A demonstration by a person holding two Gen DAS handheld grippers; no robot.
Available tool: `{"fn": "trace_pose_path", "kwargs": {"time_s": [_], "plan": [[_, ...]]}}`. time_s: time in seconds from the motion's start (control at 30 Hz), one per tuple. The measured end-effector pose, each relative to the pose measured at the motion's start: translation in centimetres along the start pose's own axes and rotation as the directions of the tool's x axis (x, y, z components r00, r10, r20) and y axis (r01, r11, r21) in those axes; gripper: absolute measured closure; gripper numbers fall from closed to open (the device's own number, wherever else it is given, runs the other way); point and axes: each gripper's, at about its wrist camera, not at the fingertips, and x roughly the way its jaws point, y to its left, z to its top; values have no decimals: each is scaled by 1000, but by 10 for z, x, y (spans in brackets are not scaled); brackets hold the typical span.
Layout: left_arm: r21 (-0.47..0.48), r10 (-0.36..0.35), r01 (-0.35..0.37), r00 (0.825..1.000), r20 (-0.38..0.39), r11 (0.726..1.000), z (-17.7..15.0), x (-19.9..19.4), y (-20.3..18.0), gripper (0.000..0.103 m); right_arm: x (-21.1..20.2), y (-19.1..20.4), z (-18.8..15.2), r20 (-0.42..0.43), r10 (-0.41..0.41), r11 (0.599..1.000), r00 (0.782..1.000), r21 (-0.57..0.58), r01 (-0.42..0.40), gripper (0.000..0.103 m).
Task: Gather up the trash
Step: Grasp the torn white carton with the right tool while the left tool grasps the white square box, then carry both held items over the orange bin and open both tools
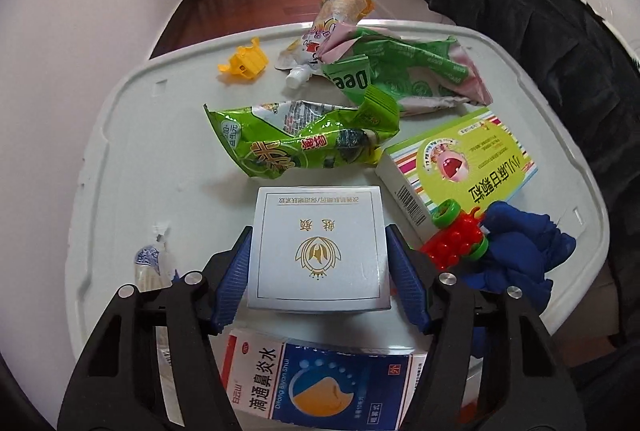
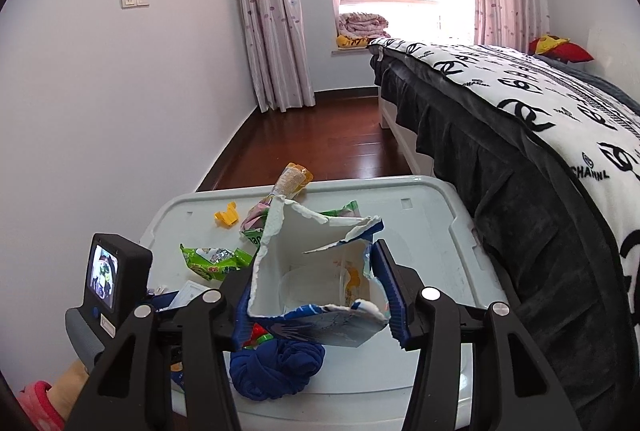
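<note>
My left gripper (image 1: 318, 229) points down at a white square box with a gold emblem (image 1: 320, 247). Its blue pads sit against the box's two sides, shut on it. The box rests on the white plastic lid (image 1: 132, 151) that serves as a table. My right gripper (image 2: 320, 291) is shut on a torn blue-and-white carton (image 2: 316, 255), held open-side up above the lid, with clear plastic inside. Loose trash lies beyond: a green snack bag (image 1: 300, 143), a crumpled green wrapper (image 1: 384, 79) and a spouted pouch (image 1: 320, 35).
On the lid also lie a green medicine box (image 1: 460, 163), a blue nasal-spray box (image 1: 320, 383), a red toy (image 1: 452, 243), a blue cloth (image 1: 524, 255), a yellow toy piece (image 1: 242, 65) and a small sachet (image 1: 150, 263). A bed (image 2: 520, 135) borders the right; a wall is on the left.
</note>
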Motion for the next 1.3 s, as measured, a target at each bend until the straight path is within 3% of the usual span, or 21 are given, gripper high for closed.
{"fn": "trace_pose_path", "kwargs": {"time_s": [0.23, 0.37, 0.53, 0.7, 0.9, 1.0, 1.13, 1.23, 1.3], "plan": [[-64, -77, 85, 990, 115, 994, 6, -42, 11, 41, -16, 3, 0, 23, 8, 1000, 1000, -14, -7, 52], [-39, -143, 151, 977, 159, 988, -6, -83, 10, 41, -38, 12, -5, 30, 33, 998, 999, -56, -31, 52], [32, -161, 158, 977, 139, 987, -34, -119, -9, 41, -70, 19, -21, 1, 68, 991, 998, -119, -68, 52], [44, -201, 199, 978, 51, 979, -79, -132, -22, 41, -92, 22, -53, -135, 139, 979, 981, -131, -156, 50], [-23, -214, 213, 970, -117, 977, -148, -106, -34, 41, -80, 29, -114, -347, 194, 967, 917, -87, -238, 50], [-76, -234, 223, 949, -212, 972, -175, -84, -38, 41, -66, 34, -141, -444, 224, 963, 868, -34, -266, 50], [-90, -203, 184, 934, -294, 979, -200, -70, -43, 41, -46, 39, -169, -552, 251, 958, 795, 26, -284, 50], [-95, -186, 163, 923, -337, 982, -211, -63, -42, 40, -35, 40, -186, -603, 254, 959, 756, 53, -279, 50], [-107, -193, 164, 909, -371, 981, -216, -57, -41, 40, -28, 40, -199, -631, 264, 957, 729, 75, -281, 43]]}}
